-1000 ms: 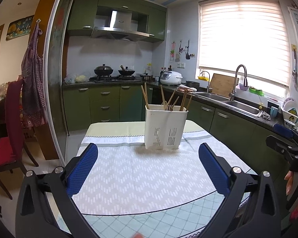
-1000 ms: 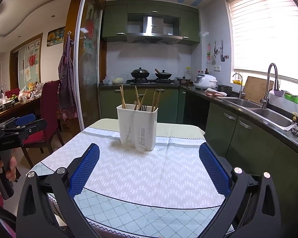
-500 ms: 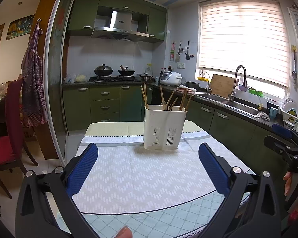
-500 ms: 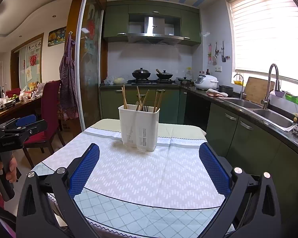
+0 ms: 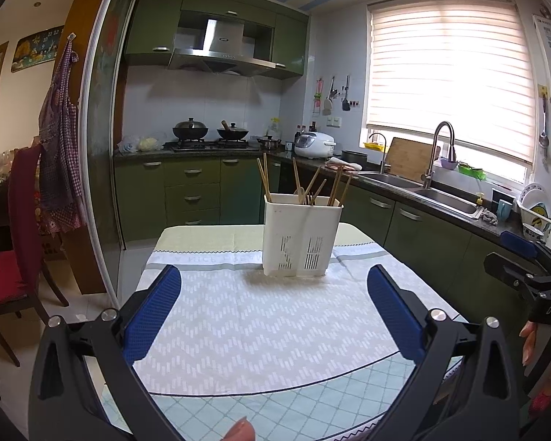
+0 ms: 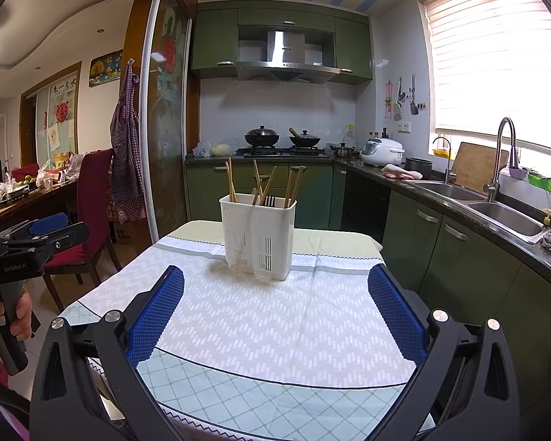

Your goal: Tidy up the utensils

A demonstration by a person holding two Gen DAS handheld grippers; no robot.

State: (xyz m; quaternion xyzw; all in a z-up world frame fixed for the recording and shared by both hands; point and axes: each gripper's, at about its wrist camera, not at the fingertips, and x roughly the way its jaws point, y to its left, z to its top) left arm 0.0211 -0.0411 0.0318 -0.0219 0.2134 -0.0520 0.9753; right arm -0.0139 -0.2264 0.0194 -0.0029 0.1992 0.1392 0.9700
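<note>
Blue-padded left hand-held gripper (image 5: 273, 307): spread wide, holding nothing
Right hand-held gripper (image 6: 275, 308): spread wide, holding nothing
Desk (image 5: 260, 330): patterned cloth
White utensil holder (image 5: 300, 235): upright, desk's far end, chopsticks (image 5: 264, 178) inside

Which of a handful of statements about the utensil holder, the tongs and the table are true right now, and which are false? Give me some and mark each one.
1. The white utensil holder stands upright on the table. True.
2. The left tongs are shut on a chopstick. False: they are open and hold nothing.
3. Wooden chopsticks stick up out of the holder. True.
4. The right tongs touch the holder. False: they are open and well short of it.
5. The holder lies tipped on its side. False: it is upright.
</note>
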